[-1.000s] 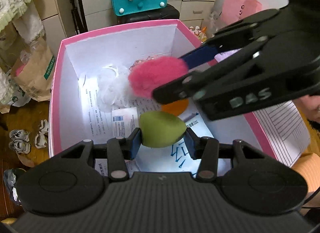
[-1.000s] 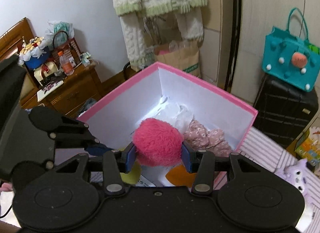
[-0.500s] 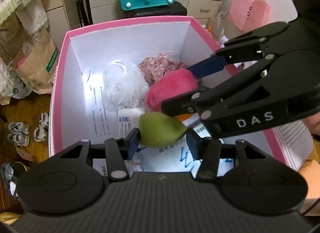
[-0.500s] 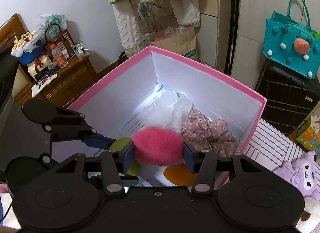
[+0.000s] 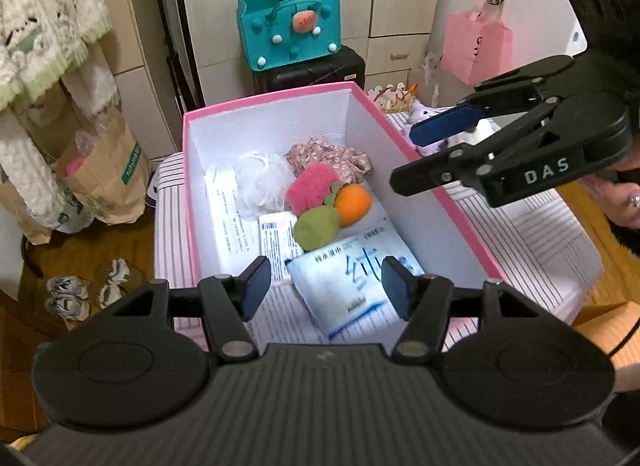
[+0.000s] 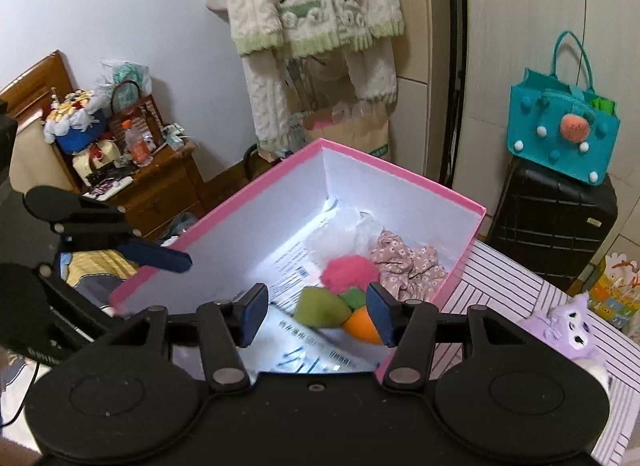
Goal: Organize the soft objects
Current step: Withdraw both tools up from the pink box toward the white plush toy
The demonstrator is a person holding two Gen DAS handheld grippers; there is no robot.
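Both grippers empty, soft things lying in the pink box

My left gripper [image 5: 326, 286] and right gripper [image 6: 318, 314] both gape wide with nothing between the pads, hovering above the box [image 5: 404, 141]. In the left view, the fuzzy pink pompom [image 5: 310, 191] sits mid-box, the smooth egg-shaped green sponge [image 5: 316, 227] touching it at 6 o'clock and the round orange ball [image 5: 352, 203] at 4 o'clock. A white mesh puff [image 5: 262, 175] lies at 9 o'clock, and a crumpled floral cloth [image 5: 328, 155] at 12. I judge all of them feather-light and squashy. I would pinch each across its middle, gently. A purple plush [image 6: 568, 326] waits outside on the striped bed.
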